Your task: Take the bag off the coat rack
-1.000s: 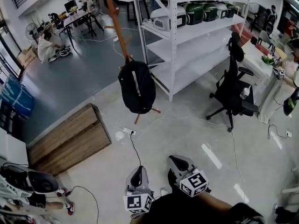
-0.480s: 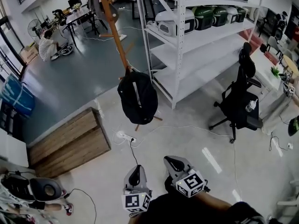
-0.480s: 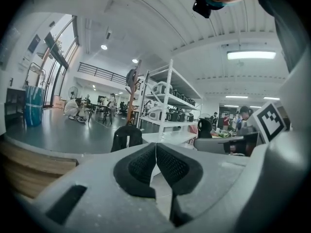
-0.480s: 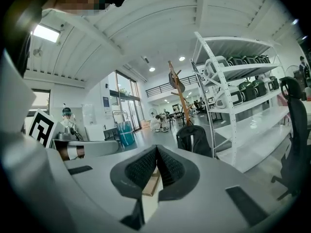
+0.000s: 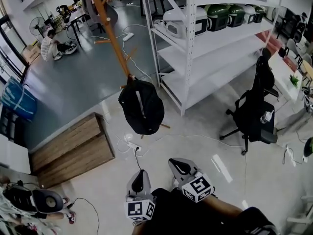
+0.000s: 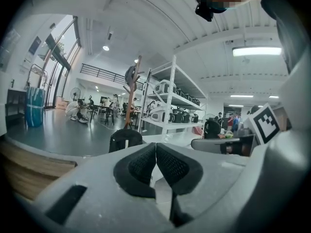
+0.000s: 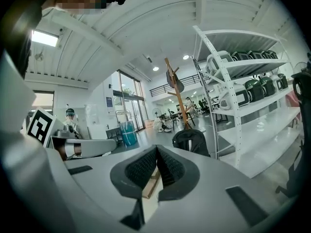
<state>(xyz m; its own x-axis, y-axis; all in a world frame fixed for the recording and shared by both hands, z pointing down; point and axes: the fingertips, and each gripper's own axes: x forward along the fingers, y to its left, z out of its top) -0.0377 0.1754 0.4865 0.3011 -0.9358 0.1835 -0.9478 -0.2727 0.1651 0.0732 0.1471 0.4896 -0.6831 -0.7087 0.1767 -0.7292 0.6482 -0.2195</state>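
Left tool (image 5: 140,177), right tool (image 5: 177,164) shut, empty, well short of bag (image 5: 141,106). Open before reaching its top on coat rack (image 5: 110,33); lift upward.

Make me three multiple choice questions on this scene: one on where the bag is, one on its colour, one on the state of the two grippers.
1. Where is the bag?
A. lying on the floor
B. hanging on the wooden coat rack
C. on the office chair

2. What colour is the bag?
A. red
B. white
C. black

3. How are the left gripper and the right gripper?
A. both shut, empty
B. both open
C. left shut on the bag

Answers: 1 B, its top meets the rack's pole; 2 C, it is black apart from a pale stripe; 3 A, in each gripper view the pads meet with nothing between.
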